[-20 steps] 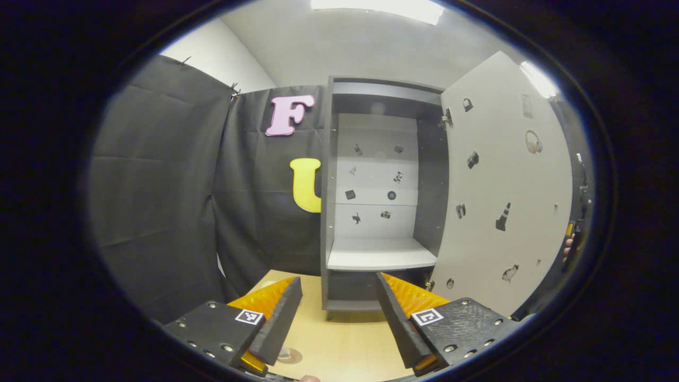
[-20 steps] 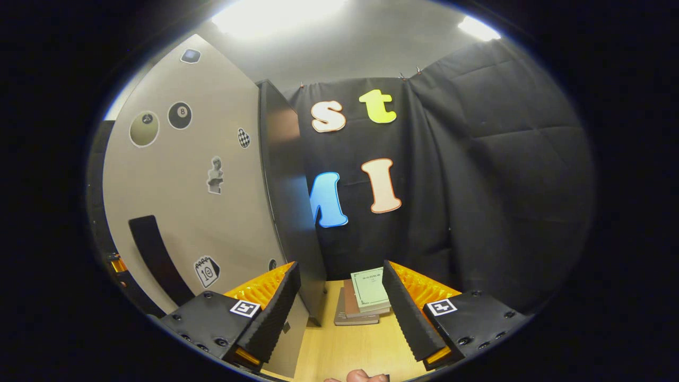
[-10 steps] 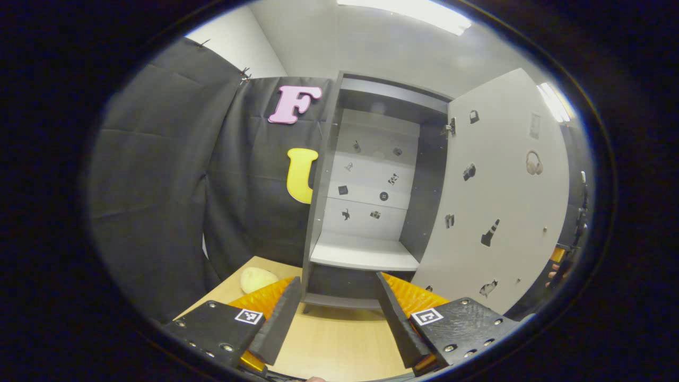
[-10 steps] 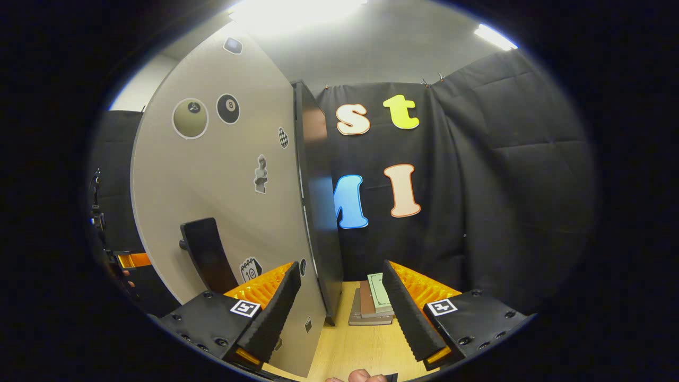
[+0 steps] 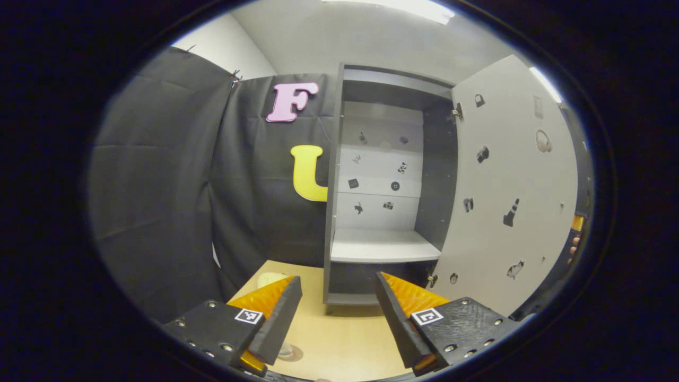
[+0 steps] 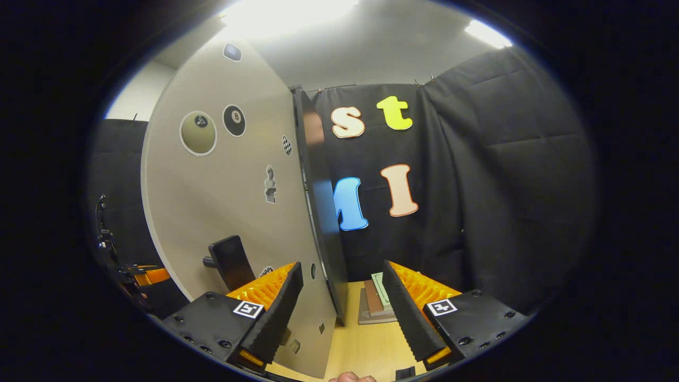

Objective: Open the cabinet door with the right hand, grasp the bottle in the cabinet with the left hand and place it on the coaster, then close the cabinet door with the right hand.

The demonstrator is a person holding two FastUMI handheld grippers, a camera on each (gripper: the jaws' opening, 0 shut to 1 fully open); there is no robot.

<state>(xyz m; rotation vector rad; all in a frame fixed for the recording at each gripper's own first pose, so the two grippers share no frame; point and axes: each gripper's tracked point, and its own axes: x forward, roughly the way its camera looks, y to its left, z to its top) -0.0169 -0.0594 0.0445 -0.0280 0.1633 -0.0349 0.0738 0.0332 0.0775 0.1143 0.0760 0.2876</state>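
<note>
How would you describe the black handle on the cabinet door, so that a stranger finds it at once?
Start at the tall cabinet door, which stands open at the left of the right gripper view. Go down its pale outer face, below the stickers. The handle is the one solid black bar that sticks out from the door, while the stickers are flat pictures.

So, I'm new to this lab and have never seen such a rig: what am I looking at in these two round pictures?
A person holds a two-finger gripper in each hand, and a fisheye camera rides on each.

The left gripper view faces a cabinet with its door swung open; the shelf looks bare. A round coaster lies on the wooden table.

The right gripper view looks along the door's outer face, with its dark handle nearby and stacked books on the table.

Both grippers are open and hold nothing.
</note>
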